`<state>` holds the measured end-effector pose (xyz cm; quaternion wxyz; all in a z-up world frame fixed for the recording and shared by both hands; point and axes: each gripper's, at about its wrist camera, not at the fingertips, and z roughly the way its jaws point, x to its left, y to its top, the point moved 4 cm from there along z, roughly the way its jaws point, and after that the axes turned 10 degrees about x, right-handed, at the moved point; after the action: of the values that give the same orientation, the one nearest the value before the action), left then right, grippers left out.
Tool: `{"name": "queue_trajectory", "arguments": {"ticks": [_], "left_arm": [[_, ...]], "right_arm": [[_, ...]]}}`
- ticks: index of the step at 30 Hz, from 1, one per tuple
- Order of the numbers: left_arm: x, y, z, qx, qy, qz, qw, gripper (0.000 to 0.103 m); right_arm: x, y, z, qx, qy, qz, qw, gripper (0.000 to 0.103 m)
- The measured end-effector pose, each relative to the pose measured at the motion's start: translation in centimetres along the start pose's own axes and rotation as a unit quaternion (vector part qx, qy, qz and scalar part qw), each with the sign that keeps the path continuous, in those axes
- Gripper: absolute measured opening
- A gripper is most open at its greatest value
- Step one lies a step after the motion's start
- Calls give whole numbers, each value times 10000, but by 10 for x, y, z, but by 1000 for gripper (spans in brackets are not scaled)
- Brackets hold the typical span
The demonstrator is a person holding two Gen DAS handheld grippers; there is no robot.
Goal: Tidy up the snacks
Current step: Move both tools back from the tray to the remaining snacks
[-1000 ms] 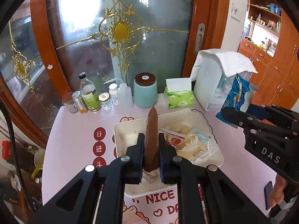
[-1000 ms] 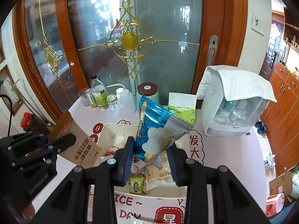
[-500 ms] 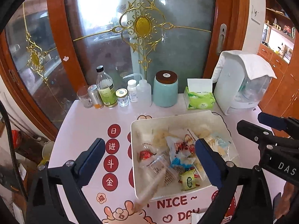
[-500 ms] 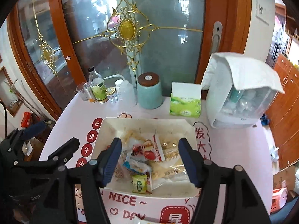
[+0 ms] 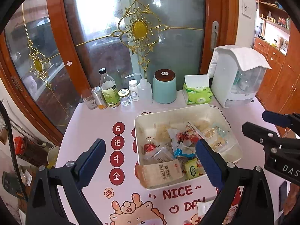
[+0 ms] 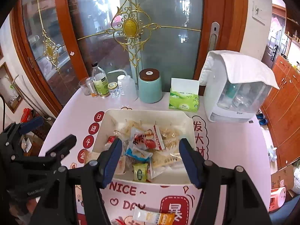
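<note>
A white rectangular bin [image 5: 211, 110] [image 6: 189, 125] on the pink table holds several snack packets. A brown packet [image 5: 161, 172] lies over its near-left rim. A blue packet [image 5: 182, 150] [image 6: 137, 152] lies in the middle of the pile. My left gripper [image 5: 150, 155] is open and empty above the bin's near-left corner. My right gripper [image 6: 150, 155] is open and empty above the bin's near edge. One loose white-and-orange packet [image 6: 153, 216] lies on the table near me.
Bottles and jars [image 5: 110, 91], a teal canister [image 5: 164, 86], a green tissue pack [image 5: 198, 93] and a white appliance with a cloth [image 5: 240, 76] line the table's back edge, against a glass door. The table drops off at left.
Both grippers opened and let go: the brown packet fell from the left gripper onto the bin's rim, the blue packet from the right into the bin. Both grippers drew back slightly.
</note>
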<state>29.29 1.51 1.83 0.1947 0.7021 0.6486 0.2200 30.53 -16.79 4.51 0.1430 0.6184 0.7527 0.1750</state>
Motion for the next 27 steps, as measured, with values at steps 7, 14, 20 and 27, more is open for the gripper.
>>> {"name": "queue_trajectory", "arguments": {"ticks": [7, 14, 20, 27], "left_arm": [[-3, -32, -13, 22, -22, 288, 9996, 96], [-12, -77, -10, 210, -186, 644, 9975, 96], [-27, -122, 1, 406, -369, 952, 9939, 96], [-57, -185, 38, 991, -490, 1383, 9842, 96]], "right_arm": [[1, -43, -13, 84, -10, -25, 10000, 64], [-5, -101, -14, 281, -51, 111, 9995, 64], [-11, -155, -7, 334, -232, 255, 9988, 64], [-22, -215, 23, 818, -141, 632, 9945, 63]]}}
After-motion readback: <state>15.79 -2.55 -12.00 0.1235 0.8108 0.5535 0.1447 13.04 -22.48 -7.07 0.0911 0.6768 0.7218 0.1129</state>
